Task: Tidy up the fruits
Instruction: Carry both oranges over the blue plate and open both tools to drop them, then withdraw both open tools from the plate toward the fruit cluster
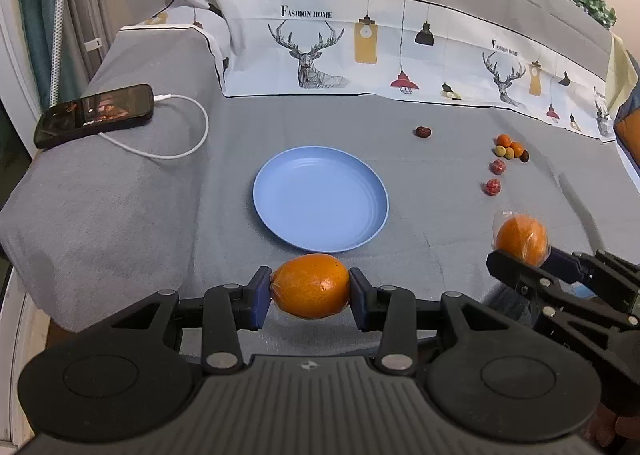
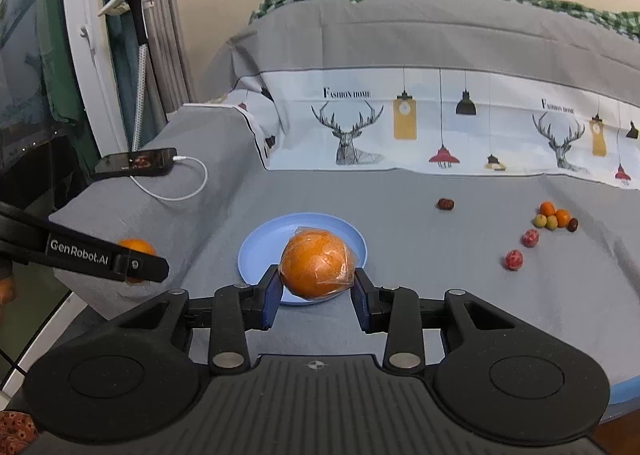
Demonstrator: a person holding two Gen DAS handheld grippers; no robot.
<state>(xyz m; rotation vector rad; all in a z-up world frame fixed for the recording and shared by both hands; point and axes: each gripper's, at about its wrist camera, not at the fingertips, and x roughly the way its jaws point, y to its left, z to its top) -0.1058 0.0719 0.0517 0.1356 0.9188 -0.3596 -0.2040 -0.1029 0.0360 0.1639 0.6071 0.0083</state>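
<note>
Grey cloth covers your worktop. Your left gripper (image 1: 310, 287) clamps a bare orange (image 1: 310, 285) just short of the blue plate (image 1: 320, 231); your right gripper (image 2: 316, 279) pinches a film-wrapped orange (image 2: 316, 263), seemingly above the plate's near rim. Lower each gently onto the plate, apart. Small fruits (image 1: 510, 149) wait beyond.

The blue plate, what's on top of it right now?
Nothing rests on the blue plate. In the right wrist view, the wrapped orange held in the right tongs hides its near rim.
</note>
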